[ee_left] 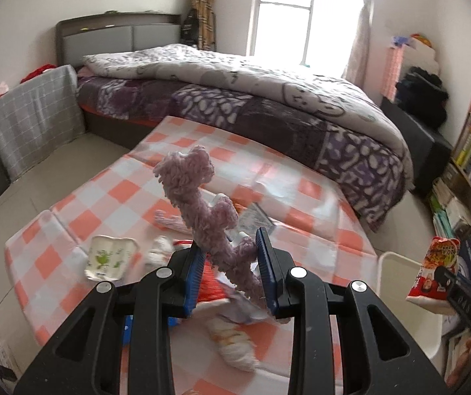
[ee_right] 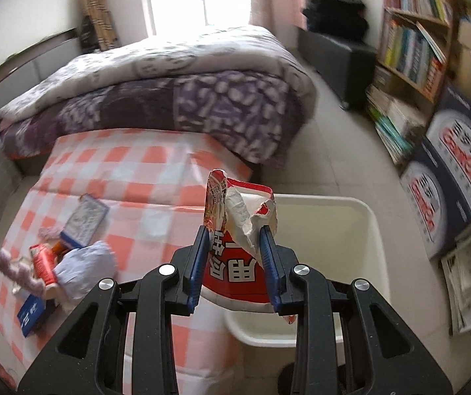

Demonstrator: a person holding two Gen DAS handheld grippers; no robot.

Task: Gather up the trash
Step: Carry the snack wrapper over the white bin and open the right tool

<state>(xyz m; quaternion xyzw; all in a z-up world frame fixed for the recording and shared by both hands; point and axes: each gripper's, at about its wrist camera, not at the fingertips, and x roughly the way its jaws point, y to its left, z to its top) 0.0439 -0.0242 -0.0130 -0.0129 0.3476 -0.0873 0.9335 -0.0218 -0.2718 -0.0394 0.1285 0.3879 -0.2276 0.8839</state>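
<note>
Left tongs (ee_left: 232, 263) closed on a fuzzy pink strip (ee_left: 199, 204), lifted clear of the checkered tabletop (ee_left: 110, 197); pinch low on the strip, long upper end sticking up free. Right tongs (ee_right: 235, 260) clamped on a torn red snack wrapper (ee_right: 238, 230), held at the near rim of the white bin (ee_right: 367, 230), partly over its opening. More litter left on the cloth: crumpled paper (ee_right: 84, 260), blue carton (ee_right: 31, 312), small white tray (ee_left: 108, 256)

Likely slips from here: wrapper released too near the rim, so catching the edge and dropping to the floor; thin foil sliding or tearing further between the pads; floppy strip snagging other scraps or swinging outside the bin on release; two tongs crowding one another over the narrow opening
</note>
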